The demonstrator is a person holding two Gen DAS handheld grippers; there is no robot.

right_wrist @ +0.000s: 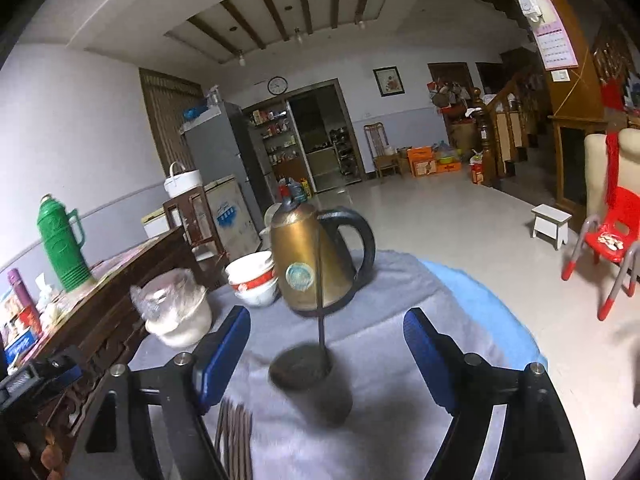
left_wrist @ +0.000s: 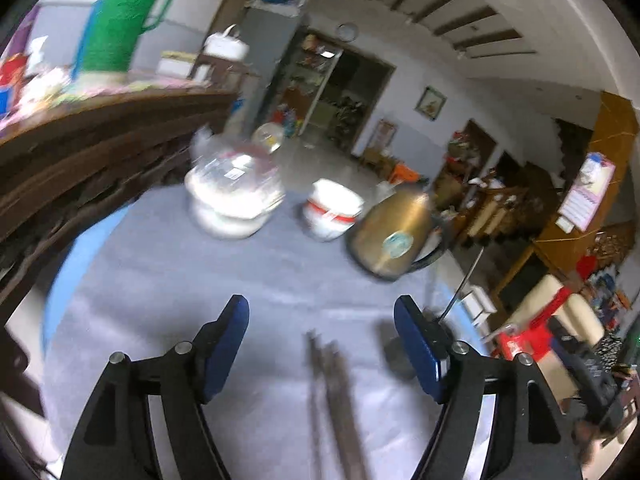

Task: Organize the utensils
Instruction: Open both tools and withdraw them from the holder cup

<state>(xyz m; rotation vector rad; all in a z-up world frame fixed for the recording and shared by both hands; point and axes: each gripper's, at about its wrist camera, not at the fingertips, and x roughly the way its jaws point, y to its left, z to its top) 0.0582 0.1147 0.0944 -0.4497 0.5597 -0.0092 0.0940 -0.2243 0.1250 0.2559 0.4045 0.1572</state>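
Several dark chopsticks (left_wrist: pixel 336 400) lie on the grey cloth (left_wrist: pixel 160 260), blurred, between the wide-apart fingers of my left gripper (left_wrist: pixel 320 300). The pads touch nothing. Behind its right finger (left_wrist: pixel 418 344) a dark cup (left_wrist: pixel 394 354) is partly hidden, with a thin chopstick (left_wrist: pixel 460 292) sticking up from it. In the right wrist view the same dark cup (right_wrist: pixel 312 384) stands on the cloth between the fingers of my right gripper (right_wrist: pixel 326 314), which is open and apart from it. One chopstick (right_wrist: pixel 320 280) stands upright in the cup. The chopsticks (right_wrist: pixel 234 432) lying on the cloth show at the lower left.
A gold kettle (right_wrist: pixel 316 256) with a black handle, stacked white bowls (right_wrist: pixel 256 280) with a red band and a plastic-wrapped bowl (right_wrist: pixel 180 312) stand at the table's far side. A green thermos (right_wrist: pixel 64 244) is on the wooden sideboard at left. A red chair (right_wrist: pixel 612 240) is beyond the table's right edge.
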